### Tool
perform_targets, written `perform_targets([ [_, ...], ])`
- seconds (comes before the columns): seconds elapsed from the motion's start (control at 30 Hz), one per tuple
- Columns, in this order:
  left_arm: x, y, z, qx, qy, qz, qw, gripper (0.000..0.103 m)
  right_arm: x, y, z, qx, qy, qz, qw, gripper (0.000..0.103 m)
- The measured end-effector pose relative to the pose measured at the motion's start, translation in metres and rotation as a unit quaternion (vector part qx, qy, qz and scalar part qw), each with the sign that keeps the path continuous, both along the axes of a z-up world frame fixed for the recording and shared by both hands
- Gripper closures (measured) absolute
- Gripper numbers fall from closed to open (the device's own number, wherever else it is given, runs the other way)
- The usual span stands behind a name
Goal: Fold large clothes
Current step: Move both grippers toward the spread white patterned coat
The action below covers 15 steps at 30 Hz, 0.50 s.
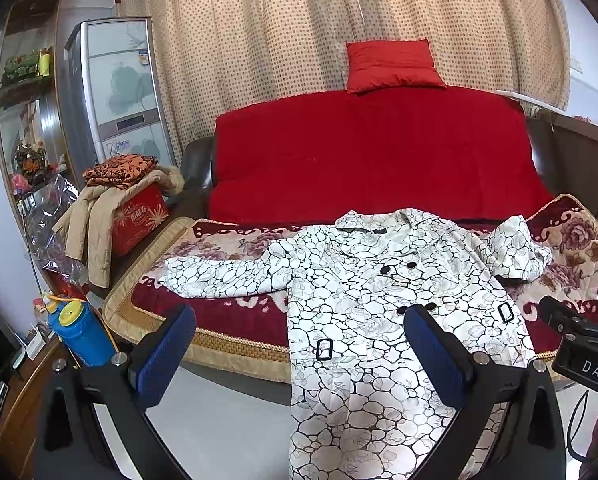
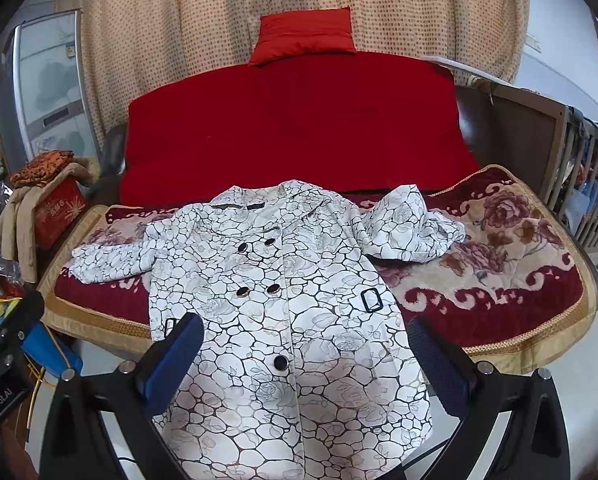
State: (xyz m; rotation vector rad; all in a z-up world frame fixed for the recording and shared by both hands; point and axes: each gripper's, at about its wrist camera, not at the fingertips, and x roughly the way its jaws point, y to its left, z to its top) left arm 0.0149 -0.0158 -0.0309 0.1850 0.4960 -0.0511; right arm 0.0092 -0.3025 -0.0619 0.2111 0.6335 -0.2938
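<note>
- The left tool (image 1: 299, 344) hangs in front of the sofa with its two blue-padded fingers (image 1: 165, 354) spread wide and nothing between them; it hovers over the lower left part of the coat.
- The right tool (image 2: 305, 354) is likewise spread wide and empty, poised above the coat's lower front; its body shows at the right edge of the left wrist view.
- The coat (image 2: 283, 300), white with a black cracked-stone print and dark buttons, lies face up on the floral blanket (image 2: 511, 264) that covers the sofa seat, collar toward the backrest and hem hanging over the front edge toward the floor.
- Its one sleeve (image 1: 219, 276) is stretched flat out to the left; the other sleeve (image 2: 411, 228) is bunched in a heap beside the shoulder on the right.
- A red cover (image 1: 375, 152) drapes the sofa back, with a red cushion (image 1: 393, 65) on top against the dotted curtain (image 1: 299, 32).
- Off to the left, a red box (image 1: 139, 216) carries a beige jacket and a folded orange cloth, and a blue bottle (image 1: 81, 334) stands near the sofa corner.
</note>
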Motion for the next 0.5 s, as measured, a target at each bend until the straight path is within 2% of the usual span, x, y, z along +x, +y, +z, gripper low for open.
perform_targets([
  [0.37, 0.003, 0.001, 0.001, 0.001, 0.004, 0.001, 1.0, 0.0, 0.001, -0.003, -0.002, 0.01, 0.004, 0.007, 1.0, 0.0],
  [0.5, 0.006, 0.005, 0.0, 0.0, 0.009, 0.008, 0.9999, 0.0, 0.003, -0.006, -0.011, 0.059, 0.024, 0.04, 0.997, 0.0],
])
